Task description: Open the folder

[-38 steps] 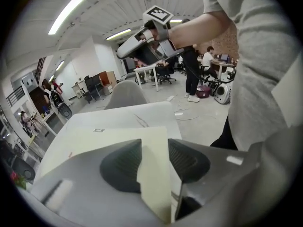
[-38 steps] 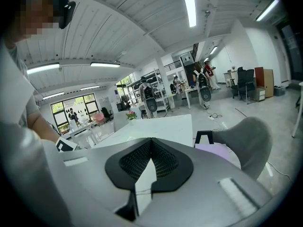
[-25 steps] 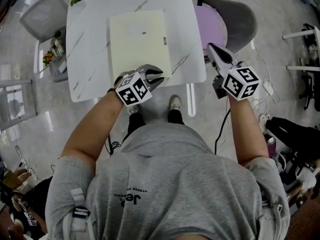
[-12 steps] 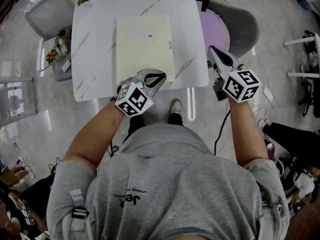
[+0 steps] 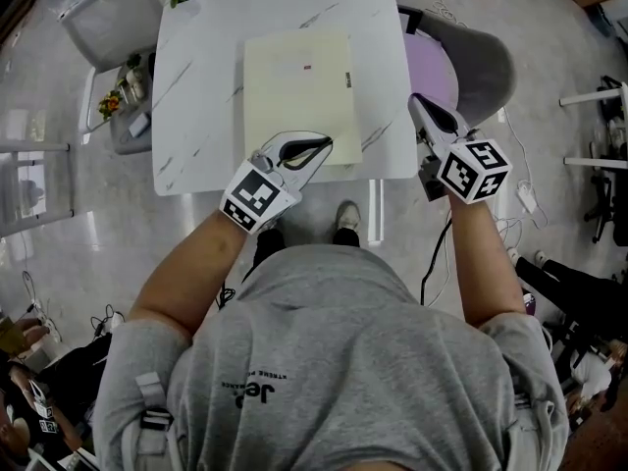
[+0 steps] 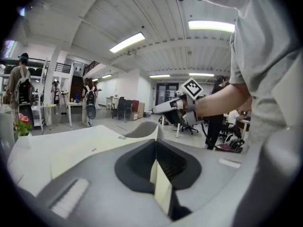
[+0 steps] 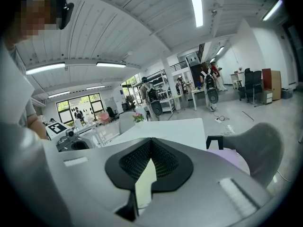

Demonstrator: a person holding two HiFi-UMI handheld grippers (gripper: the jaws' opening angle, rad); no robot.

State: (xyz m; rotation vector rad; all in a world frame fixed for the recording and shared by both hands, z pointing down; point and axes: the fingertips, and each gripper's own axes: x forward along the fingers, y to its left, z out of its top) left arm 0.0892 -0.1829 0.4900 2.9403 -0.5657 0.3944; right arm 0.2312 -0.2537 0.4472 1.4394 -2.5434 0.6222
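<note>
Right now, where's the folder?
In the head view the folder lies on the white table, a bit right of its middle. Its near edge is pinched in the left claw.

Grey tee [image 5: 343, 361], dark print on back. Left claw [image 5: 324, 147] and right claw [image 5: 414, 101]: grey-white shells, black ribbed pads, black-white marker cubes. Black cable [image 5: 432, 263] under right claw.

Open-plan office or lab: ceiling strip lights [image 7: 195, 6], office chairs [image 7: 251, 83], desks [image 6: 78, 104].

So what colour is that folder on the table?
The folder is a pale cream yellow, shown best in the head view.
</note>
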